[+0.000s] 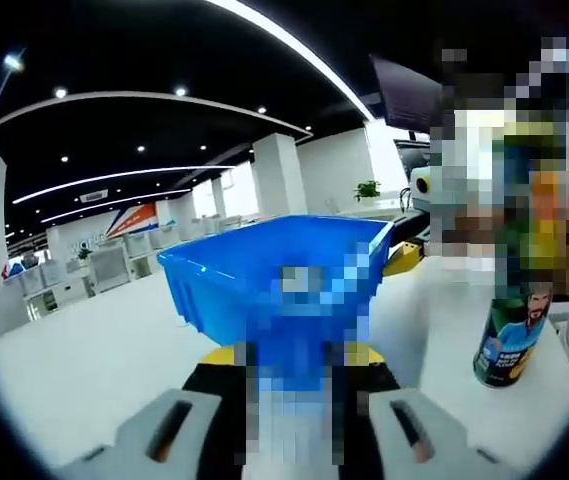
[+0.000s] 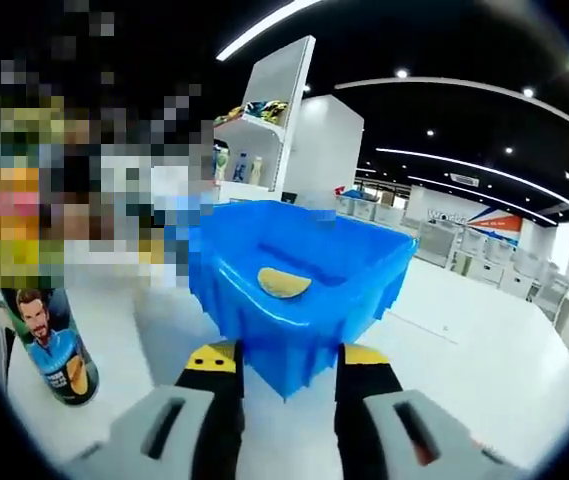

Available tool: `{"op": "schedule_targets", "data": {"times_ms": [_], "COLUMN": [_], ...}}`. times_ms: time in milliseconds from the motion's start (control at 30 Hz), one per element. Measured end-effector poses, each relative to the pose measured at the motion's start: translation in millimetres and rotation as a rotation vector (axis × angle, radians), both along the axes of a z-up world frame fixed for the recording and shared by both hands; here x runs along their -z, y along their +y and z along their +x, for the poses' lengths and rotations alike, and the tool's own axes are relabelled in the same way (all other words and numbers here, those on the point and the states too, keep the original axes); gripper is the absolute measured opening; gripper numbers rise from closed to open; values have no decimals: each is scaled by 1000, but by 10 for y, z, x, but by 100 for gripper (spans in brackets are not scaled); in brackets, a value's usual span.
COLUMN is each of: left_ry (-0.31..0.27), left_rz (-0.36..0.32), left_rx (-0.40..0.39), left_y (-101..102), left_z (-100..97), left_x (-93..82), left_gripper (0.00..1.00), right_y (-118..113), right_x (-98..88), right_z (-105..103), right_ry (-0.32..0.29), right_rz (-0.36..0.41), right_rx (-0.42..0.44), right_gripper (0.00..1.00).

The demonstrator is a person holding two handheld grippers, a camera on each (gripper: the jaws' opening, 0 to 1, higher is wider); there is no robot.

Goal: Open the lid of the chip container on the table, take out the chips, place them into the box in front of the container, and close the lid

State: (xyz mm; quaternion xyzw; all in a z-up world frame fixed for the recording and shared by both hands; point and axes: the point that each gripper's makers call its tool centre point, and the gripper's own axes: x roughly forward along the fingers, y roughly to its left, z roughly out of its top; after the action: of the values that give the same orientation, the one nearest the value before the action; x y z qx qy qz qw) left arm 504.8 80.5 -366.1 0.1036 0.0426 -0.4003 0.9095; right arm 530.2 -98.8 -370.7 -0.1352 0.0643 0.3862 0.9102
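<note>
White table [image 2: 484,350] carries blue box [image 2: 299,290], one chip [image 2: 284,283] inside. Upright chip can [image 2: 56,345] stands left of box, nearer left tongs [image 1: 289,420]; right tongs [image 2: 286,420] spread, left's spacing unclear.

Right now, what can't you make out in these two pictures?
- Chip can top and lid: mosaic covers it in both views.
- Blue box inside: its front wall and a mosaic patch hide it in the left gripper view.
- Left gripper jaw gap: mosaic patch.
- Shelf items: too small.
</note>
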Motion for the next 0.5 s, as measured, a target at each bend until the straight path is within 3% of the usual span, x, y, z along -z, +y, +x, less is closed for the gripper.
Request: {"op": "schedule_targets", "data": {"times_ms": [500], "left_ry": [46], "left_rz": [11], "left_rx": [-18], "left_y": [24], "left_z": [336], "left_x": [234], "left_gripper": [30], "right_y": [23], "right_x": [245], "right_z": [287], "right_ry": [42], "right_rz": [-23], "right_rx": [12], "right_gripper": [34]}}
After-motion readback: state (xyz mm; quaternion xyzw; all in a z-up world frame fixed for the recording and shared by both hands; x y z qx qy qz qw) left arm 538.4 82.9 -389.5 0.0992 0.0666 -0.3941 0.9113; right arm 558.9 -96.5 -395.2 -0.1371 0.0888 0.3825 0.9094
